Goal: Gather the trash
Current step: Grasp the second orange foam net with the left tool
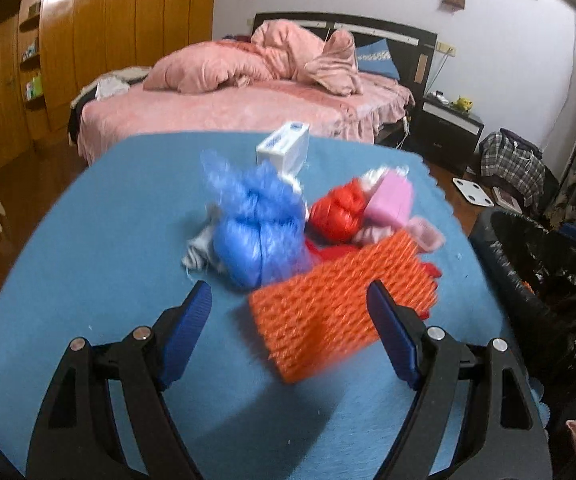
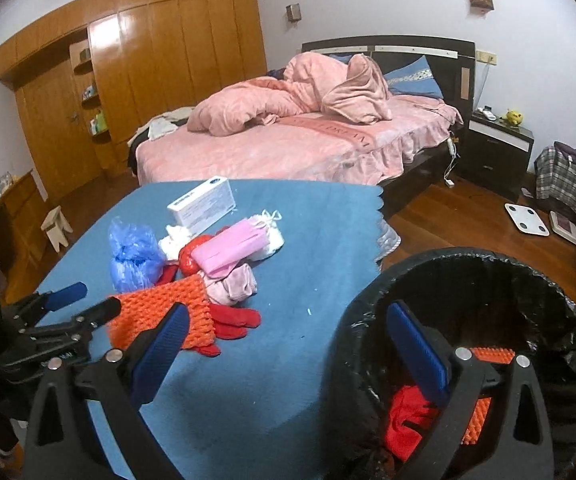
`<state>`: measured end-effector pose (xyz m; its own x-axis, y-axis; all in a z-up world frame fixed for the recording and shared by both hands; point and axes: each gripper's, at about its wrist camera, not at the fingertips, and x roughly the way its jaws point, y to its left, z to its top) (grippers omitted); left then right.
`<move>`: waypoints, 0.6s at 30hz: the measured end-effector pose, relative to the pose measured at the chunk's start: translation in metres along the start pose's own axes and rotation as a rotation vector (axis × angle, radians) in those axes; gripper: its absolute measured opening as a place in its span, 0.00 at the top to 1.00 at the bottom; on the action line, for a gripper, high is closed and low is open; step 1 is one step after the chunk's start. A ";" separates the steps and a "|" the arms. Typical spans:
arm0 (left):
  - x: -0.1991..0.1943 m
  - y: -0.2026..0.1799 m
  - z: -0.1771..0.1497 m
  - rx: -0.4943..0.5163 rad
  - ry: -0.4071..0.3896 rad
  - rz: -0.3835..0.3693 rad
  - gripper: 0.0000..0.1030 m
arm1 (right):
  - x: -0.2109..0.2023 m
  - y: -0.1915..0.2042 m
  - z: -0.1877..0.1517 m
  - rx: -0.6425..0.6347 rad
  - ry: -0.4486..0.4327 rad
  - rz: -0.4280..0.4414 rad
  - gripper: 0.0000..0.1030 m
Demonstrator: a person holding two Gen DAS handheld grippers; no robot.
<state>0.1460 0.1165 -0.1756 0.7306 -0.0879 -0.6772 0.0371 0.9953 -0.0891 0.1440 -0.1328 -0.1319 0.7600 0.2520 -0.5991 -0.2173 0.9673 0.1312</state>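
Blue cloth covers the table (image 1: 87, 240), and in the left wrist view a heap of trash lies at its middle: a crumpled blue plastic bag (image 1: 255, 232), a red plastic bag (image 1: 338, 216), a pink packet (image 1: 392, 200), an orange foam net (image 1: 336, 312) nearest the camera, and a white box (image 1: 285, 148) at the far side. The left gripper (image 1: 290, 308) hovers just short of the heap with its jaws spread apart and nothing pressed between them; the near corner of the foam net shows between the two blue pads (image 1: 191, 332). A bin lined with a black bag (image 1: 536, 280) stands off the table's right edge. A bed with pink bedding (image 1: 247, 100) fills the background.

From the right wrist view, the right gripper (image 2: 288, 336) hangs with its jaws wide apart and empty, one finger over the blue cloth, the other over the mouth of the bin (image 2: 488, 268). Inside the bin lie a red piece (image 2: 408, 416) and an orange foam piece (image 2: 484, 400). The heap sits to the left on the table (image 2: 288, 360), with the left gripper (image 2: 87, 300) beside the orange foam net (image 2: 159, 308).
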 end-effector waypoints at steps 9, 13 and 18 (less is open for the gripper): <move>0.028 -0.003 -0.010 -0.040 0.097 -0.092 0.64 | 0.011 0.006 -0.001 -0.027 0.029 -0.005 0.06; 0.031 -0.005 -0.016 -0.038 0.114 -0.103 0.88 | 0.014 0.008 -0.002 -0.038 0.035 -0.007 0.06; 0.025 -0.007 -0.016 -0.033 0.089 -0.103 0.94 | 0.016 0.011 -0.002 -0.043 0.036 -0.004 0.06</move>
<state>0.1531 0.1070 -0.2036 0.6610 -0.1939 -0.7249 0.0855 0.9792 -0.1840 0.1527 -0.1181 -0.1412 0.7386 0.2458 -0.6277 -0.2405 0.9660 0.0952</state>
